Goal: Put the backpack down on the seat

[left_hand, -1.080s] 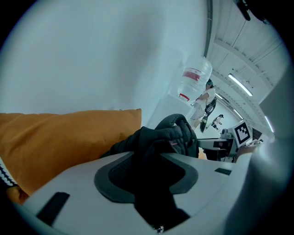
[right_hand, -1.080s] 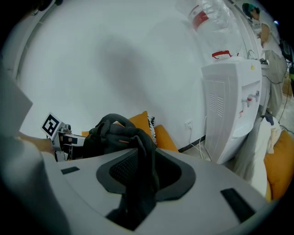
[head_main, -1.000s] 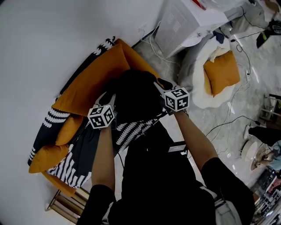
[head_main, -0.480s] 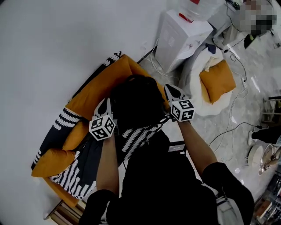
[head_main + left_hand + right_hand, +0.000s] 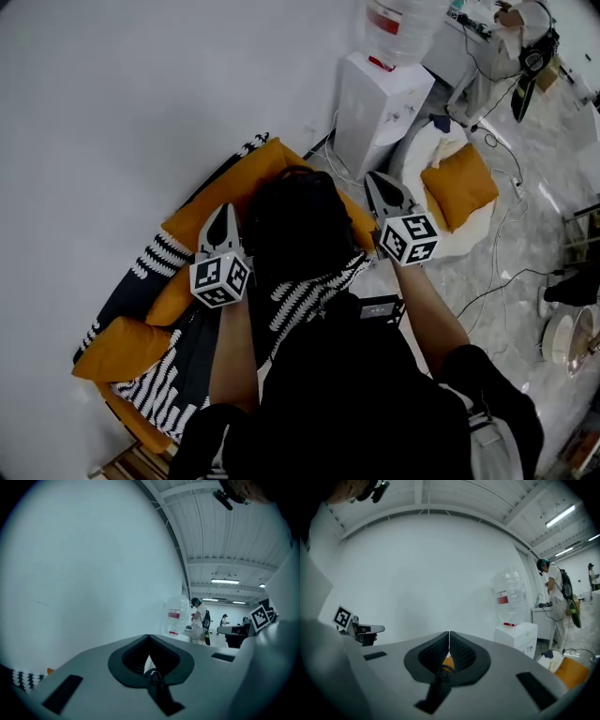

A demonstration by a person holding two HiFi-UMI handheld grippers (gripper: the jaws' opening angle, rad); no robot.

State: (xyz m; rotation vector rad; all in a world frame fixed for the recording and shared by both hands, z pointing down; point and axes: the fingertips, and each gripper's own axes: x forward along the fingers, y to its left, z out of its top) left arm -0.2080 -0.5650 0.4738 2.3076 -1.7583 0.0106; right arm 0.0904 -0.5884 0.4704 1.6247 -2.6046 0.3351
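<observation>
The black backpack (image 5: 291, 220) lies on the sofa seat, leaning against the orange back cushion (image 5: 202, 214). My left gripper (image 5: 223, 210) hovers just left of it and my right gripper (image 5: 373, 178) just right of it. Neither touches the backpack. In the left gripper view the left gripper (image 5: 148, 636) has its jaws closing tip to tip, with nothing between them. The right gripper (image 5: 449, 633) shows the same, its pads meeting and empty. Both point toward the white wall.
A black-and-white patterned throw (image 5: 155, 258) and loose orange cushions (image 5: 122, 347) cover the sofa. A white water dispenser (image 5: 380, 98) stands to the right, then a white round seat with an orange cushion (image 5: 459, 183). Cables (image 5: 506, 272) trail on the floor. A person (image 5: 555, 592) stands far off.
Both grippers have drawn back from the backpack's sides and their jaws have gone from wide open to shut. The backpack stays on the sofa.
</observation>
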